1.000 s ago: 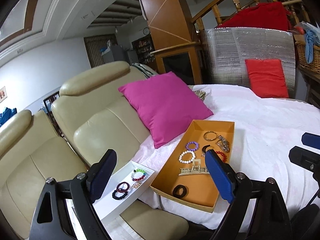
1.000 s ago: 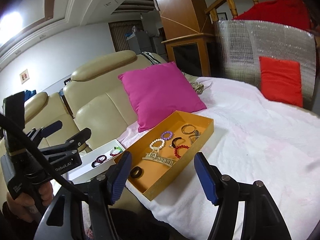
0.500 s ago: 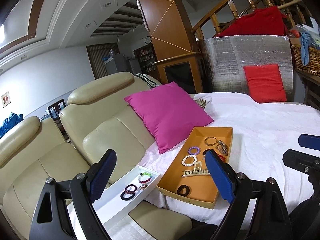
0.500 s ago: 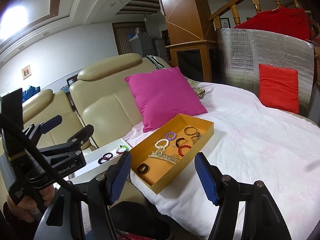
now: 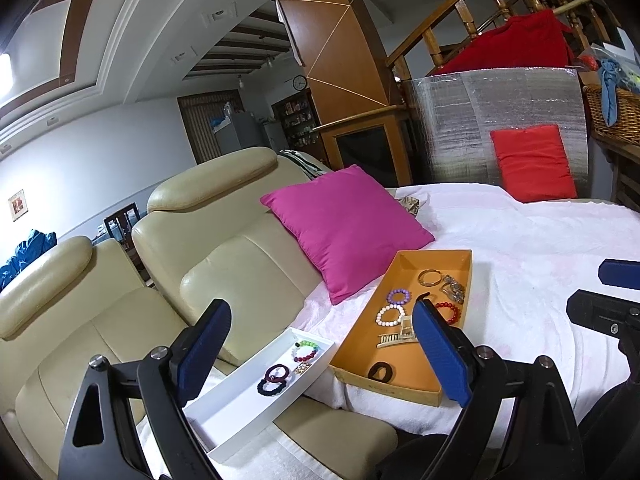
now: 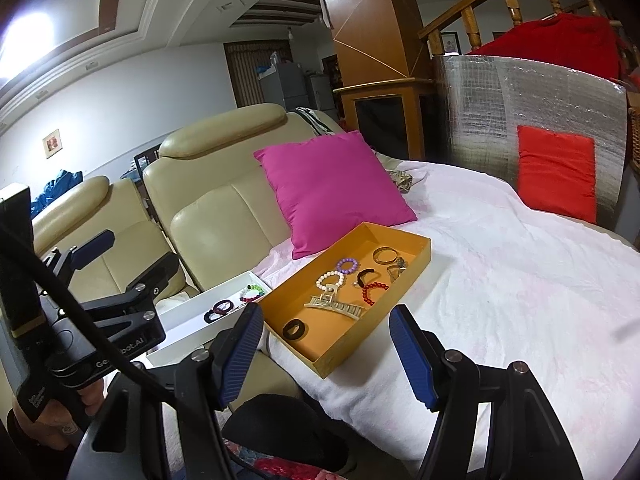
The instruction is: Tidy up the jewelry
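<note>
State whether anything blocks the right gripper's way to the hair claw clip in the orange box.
Nothing visible does. The right gripper is open and empty, and the hair claw clip lies uncovered in the open-topped orange box, only the box's low wall between them.

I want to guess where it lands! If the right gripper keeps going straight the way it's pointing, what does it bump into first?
Probably the orange tray. The right gripper is open, holds nothing and aims slightly down at the tray's near end, around the gold hair clip. Depth is hard to judge here, so it might touch the tray's near wall first.
</note>
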A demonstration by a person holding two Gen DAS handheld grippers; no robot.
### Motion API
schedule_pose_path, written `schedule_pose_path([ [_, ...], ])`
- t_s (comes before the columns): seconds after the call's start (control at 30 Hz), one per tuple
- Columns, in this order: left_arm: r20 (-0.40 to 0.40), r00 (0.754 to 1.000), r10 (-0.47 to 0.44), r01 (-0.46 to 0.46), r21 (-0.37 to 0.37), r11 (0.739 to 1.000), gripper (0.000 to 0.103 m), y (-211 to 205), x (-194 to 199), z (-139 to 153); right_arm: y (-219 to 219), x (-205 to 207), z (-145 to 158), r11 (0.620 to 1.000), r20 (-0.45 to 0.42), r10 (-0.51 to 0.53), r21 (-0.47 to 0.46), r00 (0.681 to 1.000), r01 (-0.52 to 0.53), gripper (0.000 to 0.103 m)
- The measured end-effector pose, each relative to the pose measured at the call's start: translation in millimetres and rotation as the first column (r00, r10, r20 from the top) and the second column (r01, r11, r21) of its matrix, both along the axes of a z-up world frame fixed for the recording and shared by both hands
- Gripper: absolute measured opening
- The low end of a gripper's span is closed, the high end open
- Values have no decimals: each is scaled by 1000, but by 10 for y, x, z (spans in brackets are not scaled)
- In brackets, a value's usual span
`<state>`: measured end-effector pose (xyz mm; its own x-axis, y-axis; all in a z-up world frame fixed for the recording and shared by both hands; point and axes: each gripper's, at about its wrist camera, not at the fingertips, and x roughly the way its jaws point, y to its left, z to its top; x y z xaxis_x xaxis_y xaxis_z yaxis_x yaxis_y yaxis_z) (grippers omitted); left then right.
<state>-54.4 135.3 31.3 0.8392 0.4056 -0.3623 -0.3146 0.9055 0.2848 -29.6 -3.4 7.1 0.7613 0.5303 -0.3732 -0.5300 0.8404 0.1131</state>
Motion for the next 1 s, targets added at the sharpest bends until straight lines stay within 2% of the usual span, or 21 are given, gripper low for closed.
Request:
schedule_pose_path([
  [0.43,-20,999,38,-39,-34,999,92,192,21,-98,139,33,-49,1000,-24,-9,-19,1000,8,69],
  [1.0,-34,999,37,-38,-43,998,93,222,48,-150,197,63,-89,999,-41,-20,-26,999,19,69],
])
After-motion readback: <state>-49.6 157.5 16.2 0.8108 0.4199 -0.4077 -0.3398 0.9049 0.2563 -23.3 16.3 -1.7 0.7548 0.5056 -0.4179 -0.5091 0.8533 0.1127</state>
